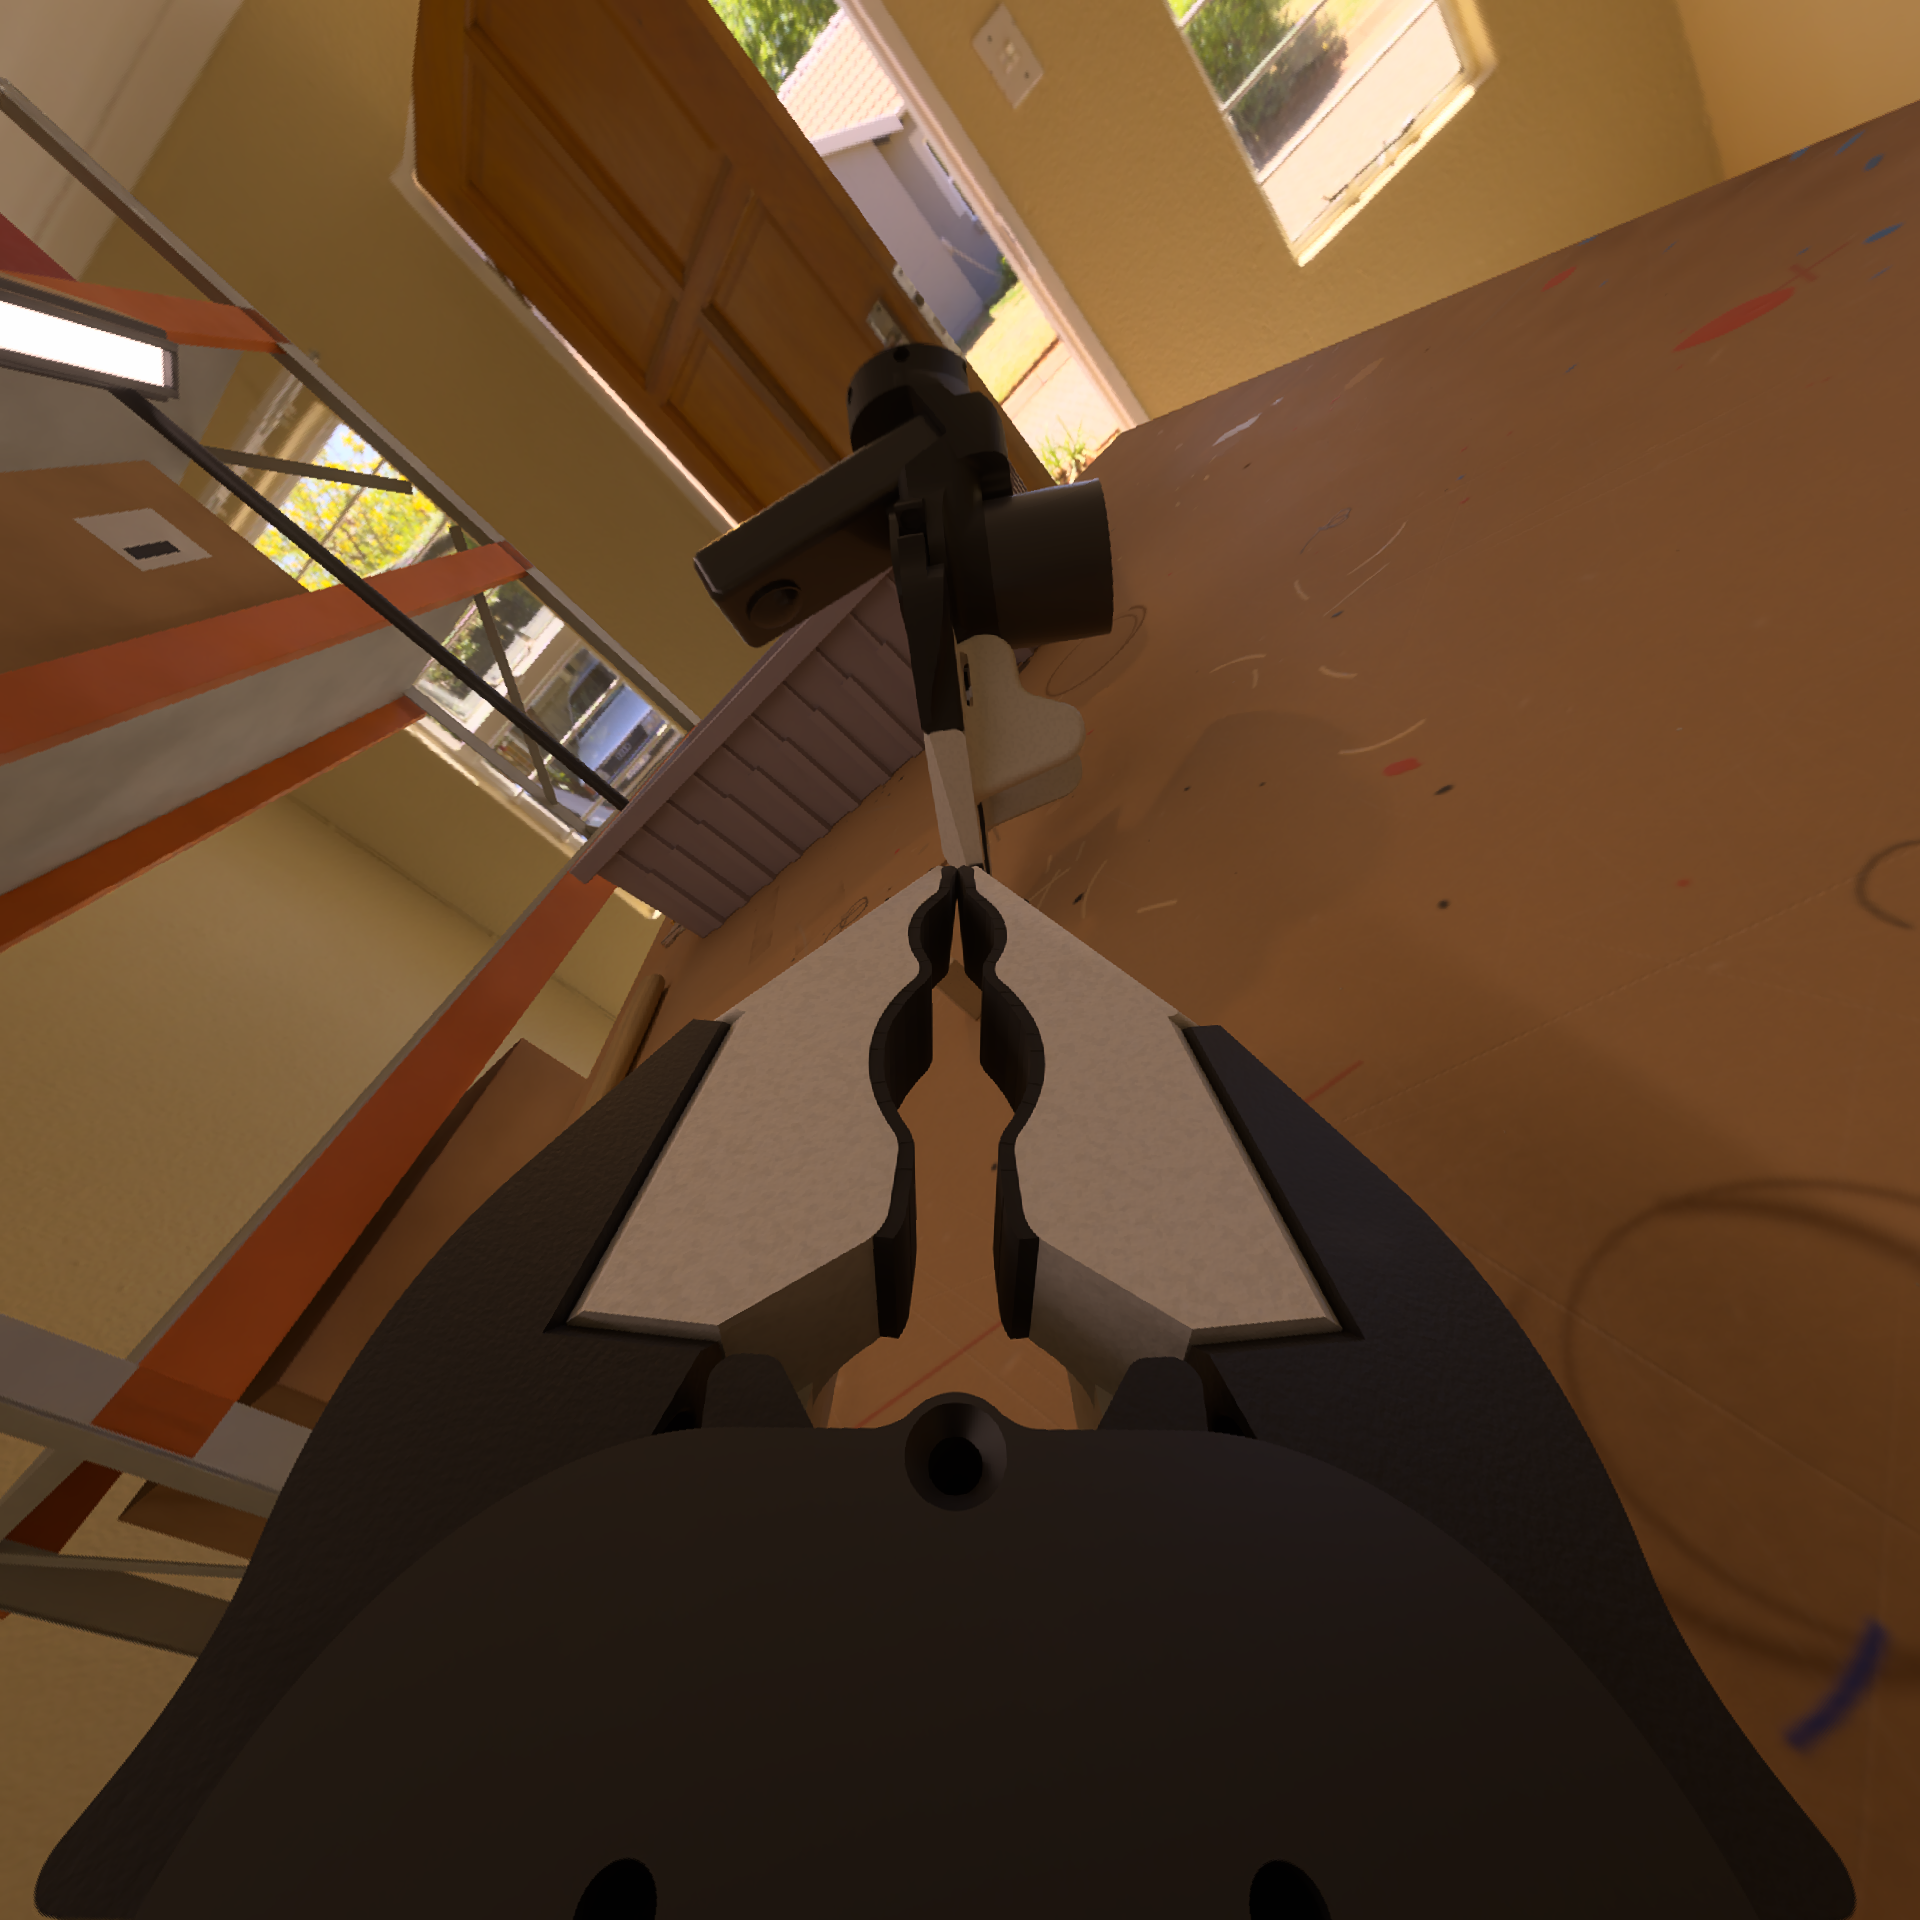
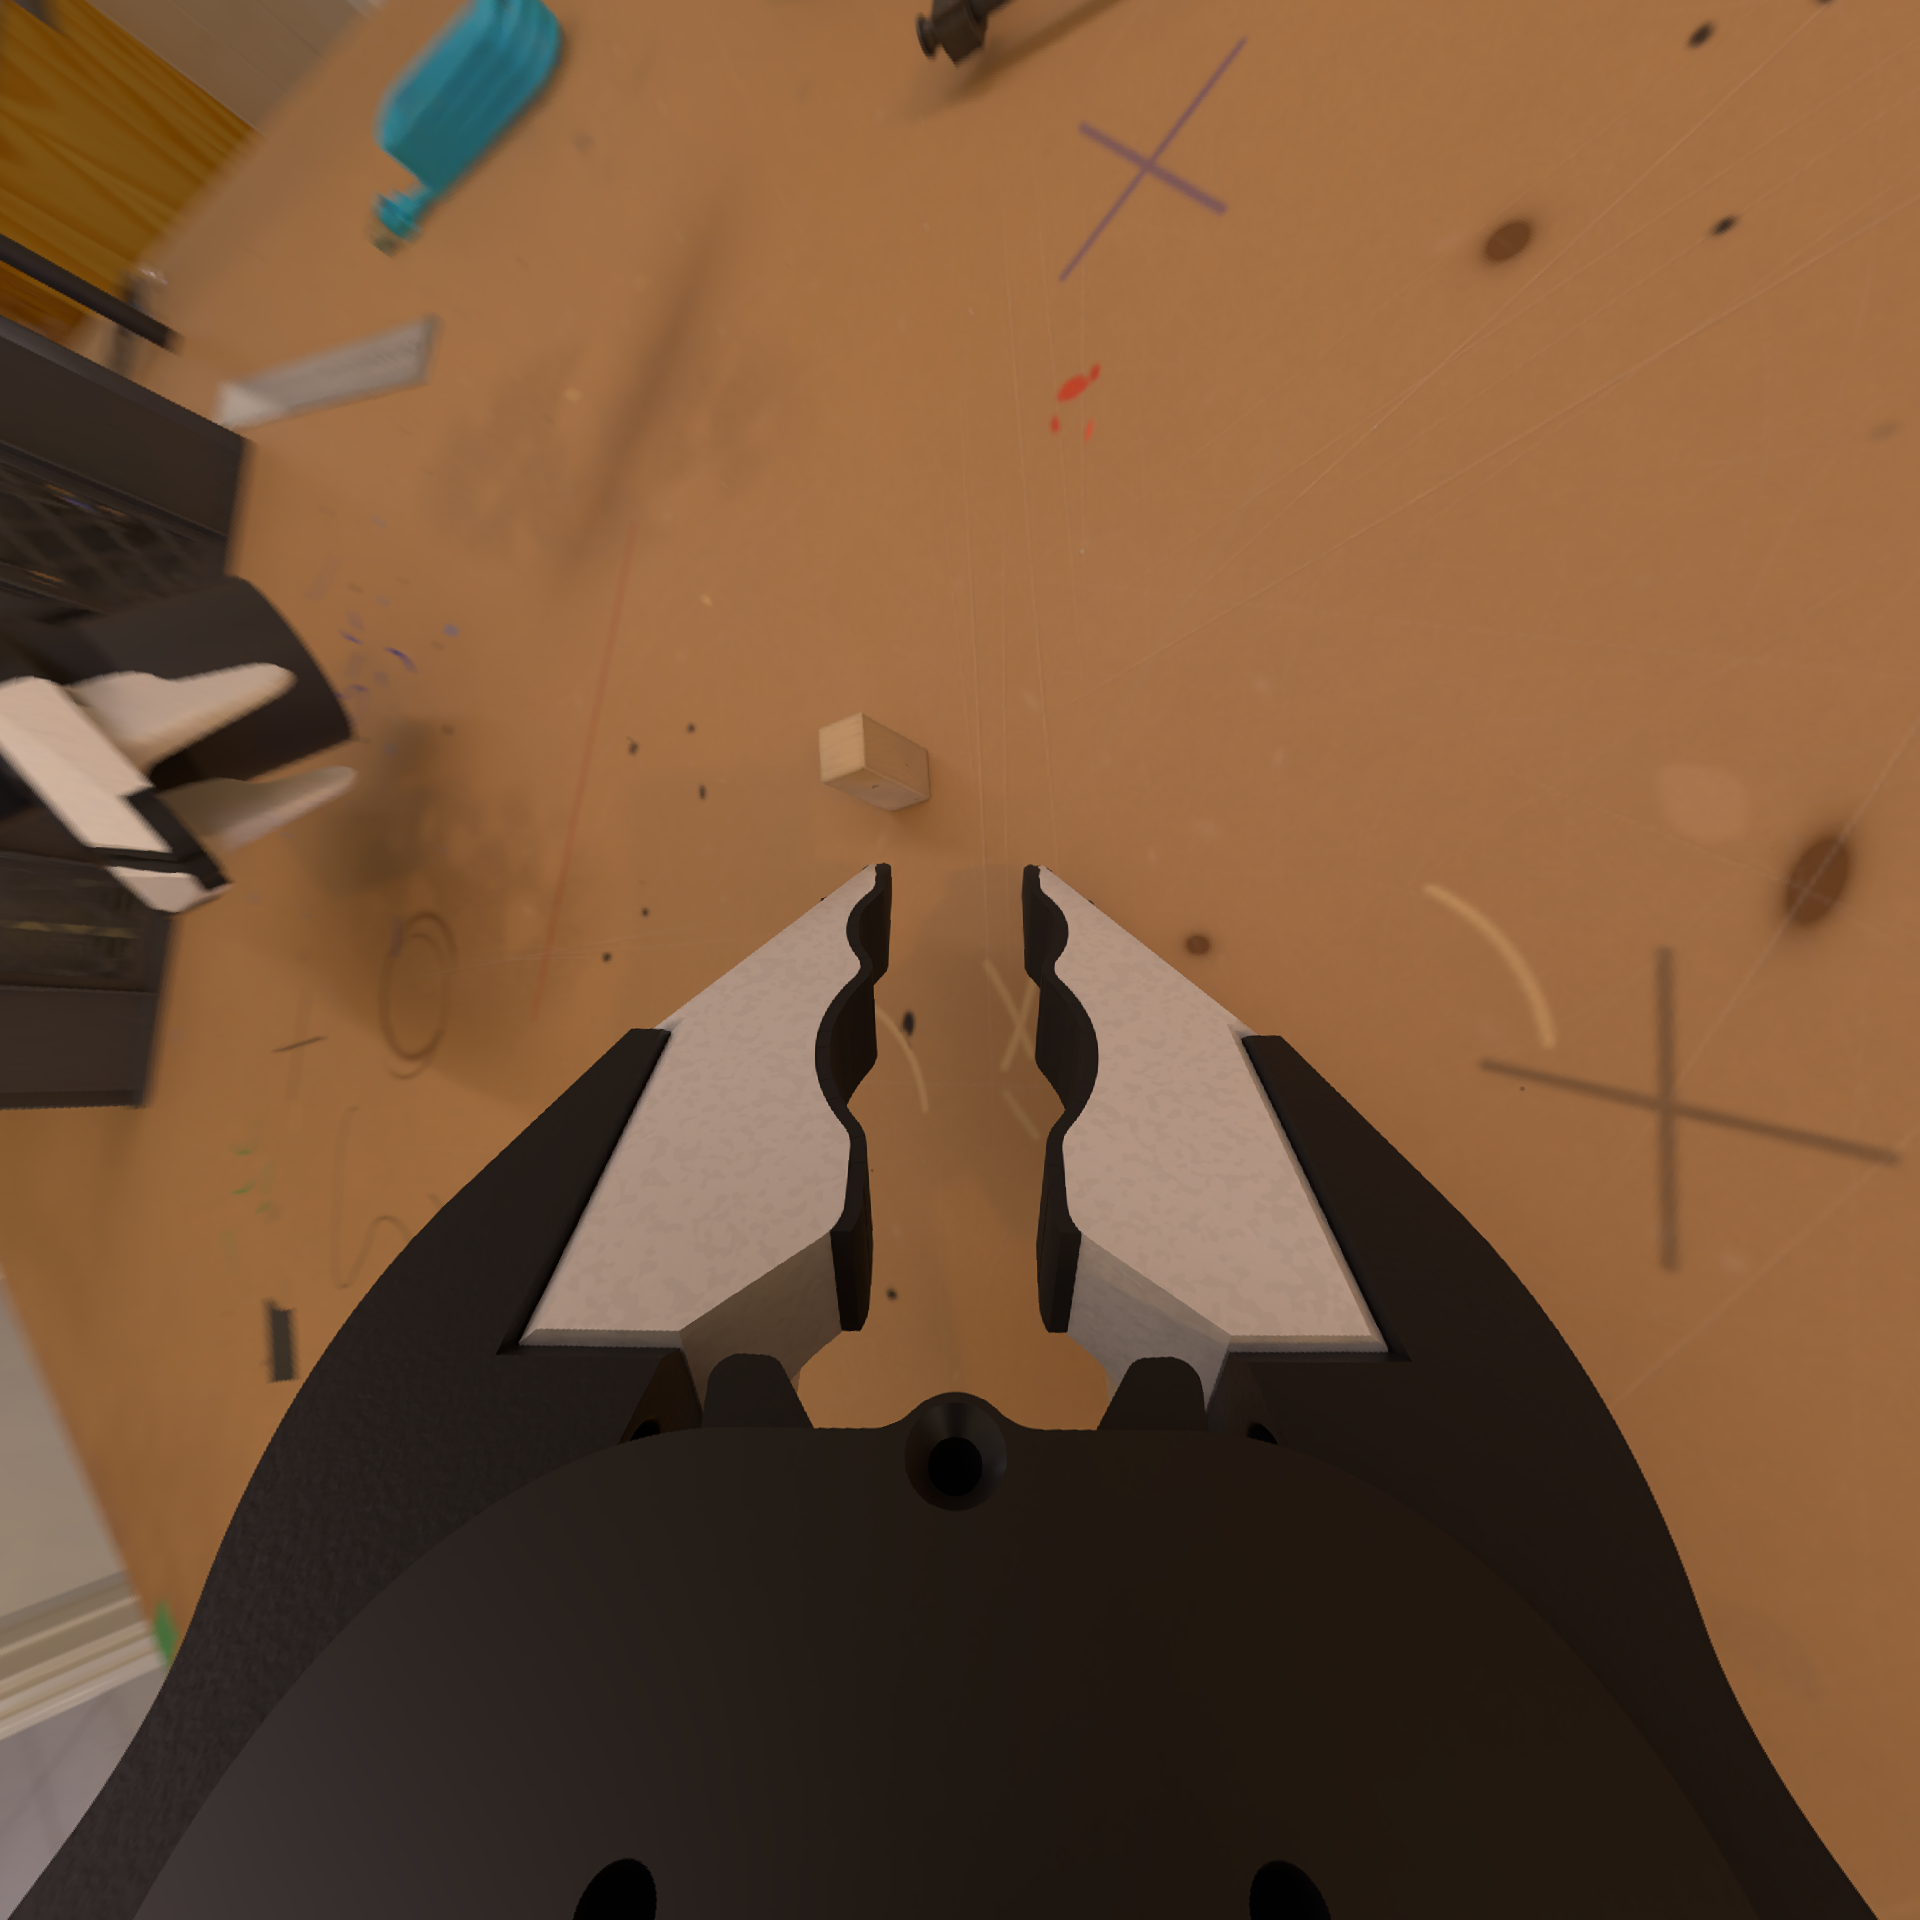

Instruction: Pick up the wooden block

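The wooden block, a small pale cube, lies on the brown table. In the right wrist view it sits just ahead of my right gripper and a little left of its gap. The right gripper is open and empty, hovering above the table. My left gripper is shut with its tips together and holds nothing I can see. It also shows blurred at the left edge of the right wrist view. The right gripper appears farther off in the left wrist view, pointing down at the table.
A teal bottle lies at the far left of the table, with a flat grey piece below it. A black crate stands at the left edge. A small black object sits at the top. An orange-framed shelf stands beyond.
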### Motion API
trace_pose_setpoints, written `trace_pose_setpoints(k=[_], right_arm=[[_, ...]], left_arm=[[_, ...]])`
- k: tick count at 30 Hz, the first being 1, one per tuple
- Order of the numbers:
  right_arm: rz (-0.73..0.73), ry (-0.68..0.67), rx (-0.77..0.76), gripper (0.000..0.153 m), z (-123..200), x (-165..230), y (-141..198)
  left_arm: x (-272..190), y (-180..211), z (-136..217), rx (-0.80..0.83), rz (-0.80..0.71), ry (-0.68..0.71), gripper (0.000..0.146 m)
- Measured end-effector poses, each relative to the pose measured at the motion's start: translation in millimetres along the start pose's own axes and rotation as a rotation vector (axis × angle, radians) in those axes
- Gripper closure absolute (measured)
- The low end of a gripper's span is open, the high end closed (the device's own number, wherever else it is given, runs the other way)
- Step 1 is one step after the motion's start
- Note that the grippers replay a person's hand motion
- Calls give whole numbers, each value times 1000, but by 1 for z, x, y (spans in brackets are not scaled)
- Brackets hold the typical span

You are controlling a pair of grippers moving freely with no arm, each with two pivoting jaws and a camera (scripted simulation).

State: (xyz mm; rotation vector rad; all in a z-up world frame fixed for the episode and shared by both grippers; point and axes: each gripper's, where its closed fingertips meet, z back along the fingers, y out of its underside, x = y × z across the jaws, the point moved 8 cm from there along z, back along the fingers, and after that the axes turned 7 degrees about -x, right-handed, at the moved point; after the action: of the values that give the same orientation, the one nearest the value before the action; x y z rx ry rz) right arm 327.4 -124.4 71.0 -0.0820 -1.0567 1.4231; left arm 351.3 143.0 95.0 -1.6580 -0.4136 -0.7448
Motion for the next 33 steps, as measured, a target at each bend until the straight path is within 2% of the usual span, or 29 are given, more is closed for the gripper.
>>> trace_pose_setpoints(k=[4,19,28,33], right_arm=[[90,130,70,126,-7,17,3],[266,323,105,128,-22,36,4],[472,261,123,127,-35,46,5],[400,318,92,128,-37,47,4]], left_arm=[[-1,1,-4,0,6,8,146],[3,2,-3,5,24,-34,146],[6,3,-3,13,33,-58,146],[6,3,-3,8,38,-57,146]])
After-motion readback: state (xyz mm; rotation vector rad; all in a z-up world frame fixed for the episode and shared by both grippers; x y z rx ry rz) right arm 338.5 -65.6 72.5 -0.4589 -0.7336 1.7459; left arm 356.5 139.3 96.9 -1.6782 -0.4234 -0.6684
